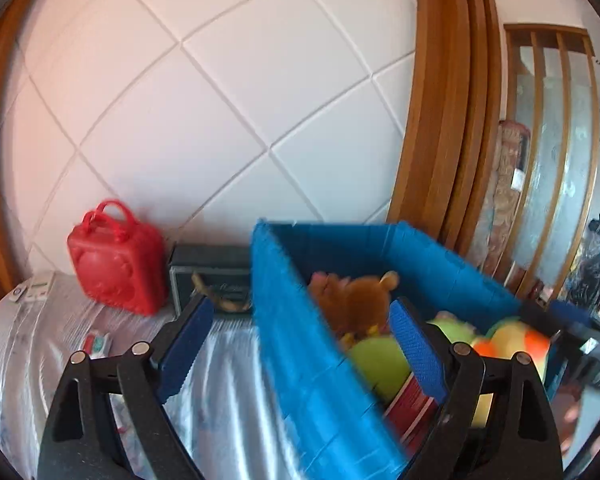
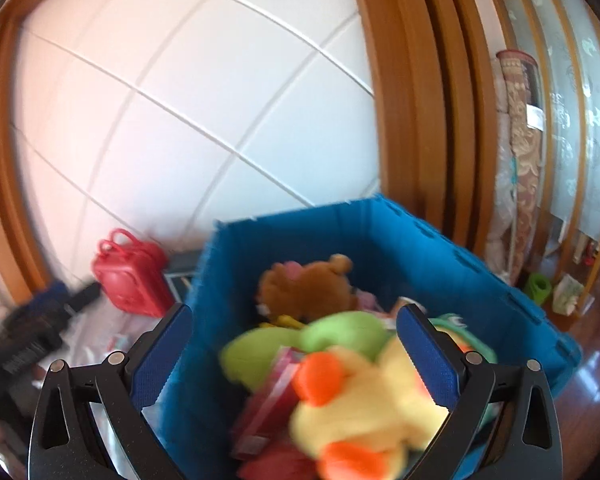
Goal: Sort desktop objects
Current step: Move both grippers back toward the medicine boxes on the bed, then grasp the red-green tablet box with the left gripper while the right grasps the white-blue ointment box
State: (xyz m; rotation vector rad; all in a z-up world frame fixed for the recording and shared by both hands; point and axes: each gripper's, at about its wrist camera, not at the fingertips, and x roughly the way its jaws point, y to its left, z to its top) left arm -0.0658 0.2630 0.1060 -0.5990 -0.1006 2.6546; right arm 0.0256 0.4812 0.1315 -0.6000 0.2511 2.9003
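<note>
desktop objects split two ways: most already sit in the blue bin (image 1: 300,344), a few remain on the white cloth (image 1: 228,380) to its left.

risks, left to right:
- small white remotes (image 1: 36,286) at the cloth's far-left edge and a small red-and-teal item (image 1: 97,345) nearer in. both flat and low; a wide grip may slide off them or snag the wrinkled cloth.
- red case (image 1: 118,258) stands upright against the wall, touching or just beside the dark box (image 1: 212,276). bumping one likely shifts the other.
- left gripper (image 1: 300,350) hangs released, holding nothing, jaws straddling the bin's near-left wall. lowering here would strike the rim.
- right gripper (image 2: 296,356) also spread wide and empty, over the bin interior. yellow-and-orange plush (image 2: 364,404) lies between its fingers, apparently not pinched. a closing move would drag it back out.
- bin is heaped: brown plush (image 2: 308,284), green plush (image 2: 300,344) and a red packet (image 2: 268,404) crowd the top. more items may roll over the rim.

surroundings: tiled white wall (image 1: 220,100), wood frame (image 1: 440,100), wooden floor (image 2: 580,400) right of bin. both views are blurred, so contacts are uncertain.
</note>
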